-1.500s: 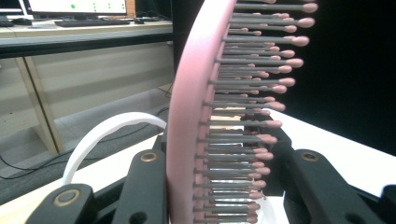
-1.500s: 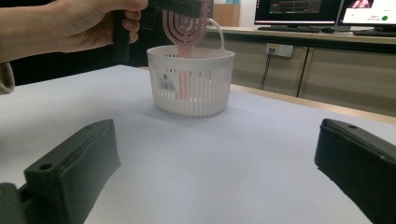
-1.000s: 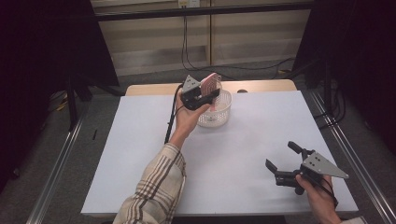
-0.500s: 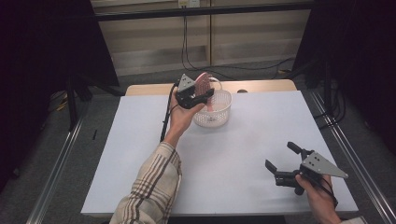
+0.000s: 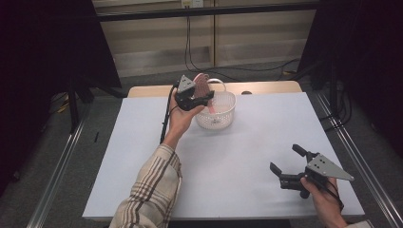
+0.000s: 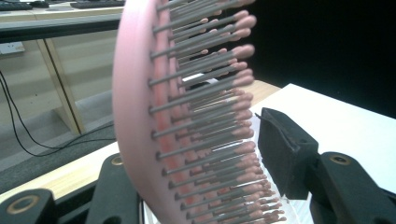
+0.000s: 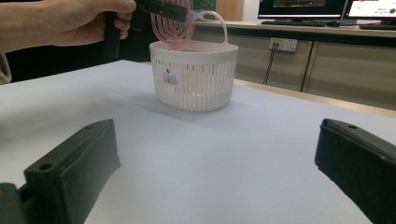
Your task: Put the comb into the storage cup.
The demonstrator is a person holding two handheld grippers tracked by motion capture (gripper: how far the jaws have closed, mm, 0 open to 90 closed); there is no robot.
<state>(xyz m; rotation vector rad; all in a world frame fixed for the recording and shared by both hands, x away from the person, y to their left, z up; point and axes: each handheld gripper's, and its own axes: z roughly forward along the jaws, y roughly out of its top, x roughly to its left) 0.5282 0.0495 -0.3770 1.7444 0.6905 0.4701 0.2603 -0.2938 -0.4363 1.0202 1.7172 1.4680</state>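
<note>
Counting from the left, the scene holds one pink hairbrush (image 5: 203, 85), one white basket (image 5: 219, 114) and two grippers. The left gripper (image 5: 199, 99) is held up over the near left rim of the basket, at the far middle of the worktop (image 5: 237, 156). The hairbrush stands between its jaws, head up, with its handle reaching down into the basket. In the left gripper view the brush's smooth back lies against the left jaw, while the right jaw stands off beside the bristle tips with a gap between; the jaws have just been opening, so the brush is released rather than clamped, though it is hard to tell what else props it. The basket is slatted plastic with a loop handle and a small label on its side, and it stands upright on the worktop.

Further right, at the near right corner, the right gripper (image 5: 285, 166) is held low over the worktop, well apart from the basket, with its jaws spread wide and nothing between them.

The worktop is a plain white sheet on a wooden table. Behind it run pale cabinets with loose black cables, and dark curtains hang at both sides.
</note>
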